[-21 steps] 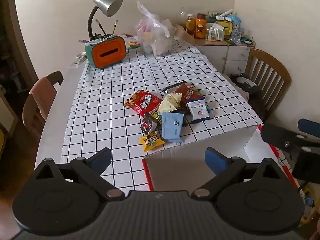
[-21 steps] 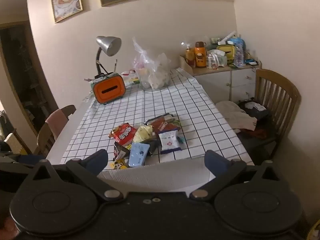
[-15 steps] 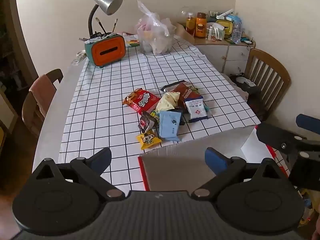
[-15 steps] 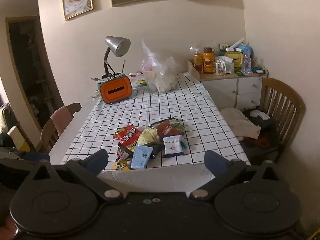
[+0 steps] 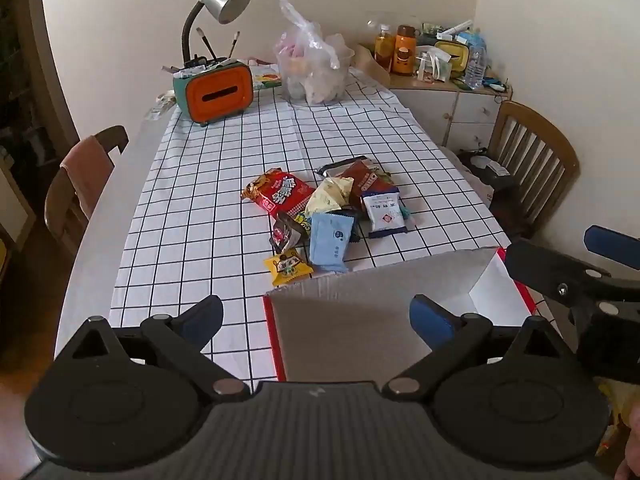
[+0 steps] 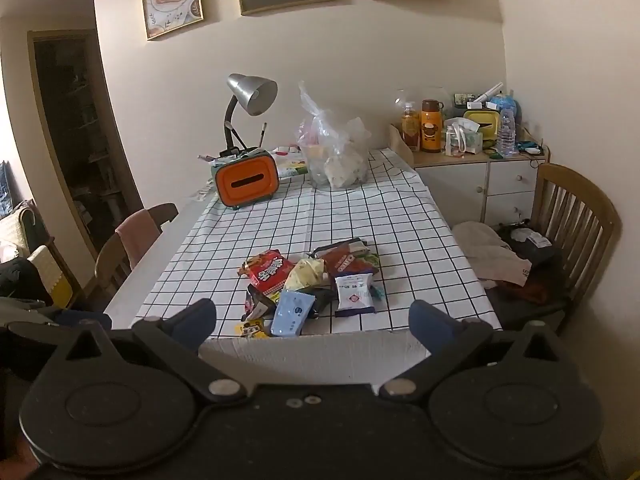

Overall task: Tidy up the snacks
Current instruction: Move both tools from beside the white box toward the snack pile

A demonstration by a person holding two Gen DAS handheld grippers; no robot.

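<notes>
Left gripper (image 5: 316, 316): jaws spread wide, nothing between them, held above the near end of the table over the box. Right gripper (image 6: 312, 320): jaws likewise wide apart and empty, also hanging over the near edge of the box; it shows at the right edge of the left wrist view.

Table (image 5: 100, 216): long, covered by a white cloth with a black grid (image 5: 208, 184).

Snacks, one loose heap at the middle of the cloth, packets touching or overlapping:
- red packet (image 5: 278, 196), at the left of the heap
- pale yellow packet (image 5: 330, 198), partly on the red one
- dark red packet (image 5: 362, 180), behind the yellow one
- white packet with a red mark (image 5: 384, 214), at the right
- light blue packet (image 5: 330, 242), nearest the box
- small yellow packet (image 5: 288, 266), just left of the blue one
- dark opened wrapper (image 5: 286, 234) (contents too small to tell)

Box (image 5: 360, 320): open, cardboard with a red edge and white inside, at the near end of the table, just beside the heap.

Far end of table: orange holder with a slot (image 5: 218, 92), grey desk lamp (image 5: 220, 0) behind it, clear plastic bag (image 5: 314, 68) to its right.

Surroundings: wooden chair (image 5: 536, 160) at the right, another chair (image 5: 80, 184) at the left, low cabinet (image 6: 480, 176) crowded with bottles.
</notes>
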